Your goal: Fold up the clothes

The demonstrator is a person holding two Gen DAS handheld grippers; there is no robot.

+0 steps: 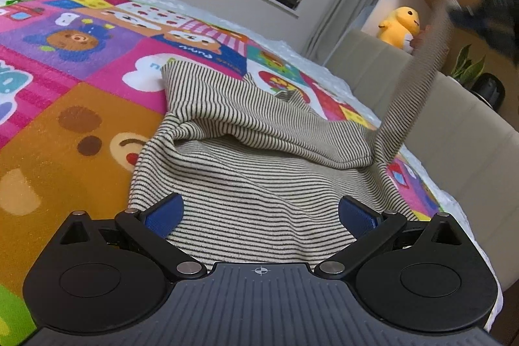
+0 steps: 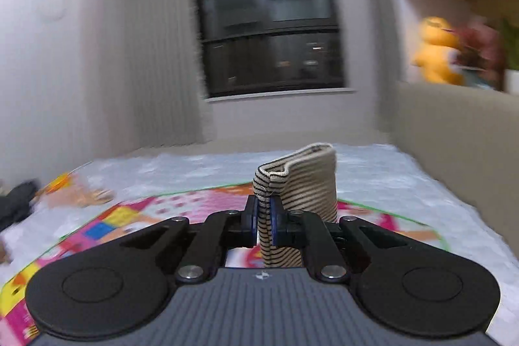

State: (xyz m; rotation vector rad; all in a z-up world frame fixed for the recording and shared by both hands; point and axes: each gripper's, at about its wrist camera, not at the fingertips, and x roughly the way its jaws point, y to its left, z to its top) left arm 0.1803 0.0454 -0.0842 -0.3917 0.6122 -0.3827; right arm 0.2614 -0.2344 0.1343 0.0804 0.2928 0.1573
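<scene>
A cream shirt with thin dark stripes (image 1: 246,151) lies crumpled on a colourful cartoon play mat (image 1: 81,80). My left gripper (image 1: 261,213) stands wide open just over the shirt's near edge, its blue pads apart and pressing nothing. One sleeve (image 1: 418,80) is stretched up and to the right, blurred, toward my right gripper (image 1: 480,18) at the upper right. In the right wrist view my right gripper (image 2: 264,213) is shut on the sleeve's cuff (image 2: 298,180), which sticks up above the blue pads.
The mat lies on a white bed cover (image 2: 405,184). A beige padded headboard (image 1: 421,106) runs along the right side. A yellow plush toy (image 1: 400,26) and a potted plant (image 1: 470,70) sit on the shelf behind it. A dark window (image 2: 269,21) is straight ahead.
</scene>
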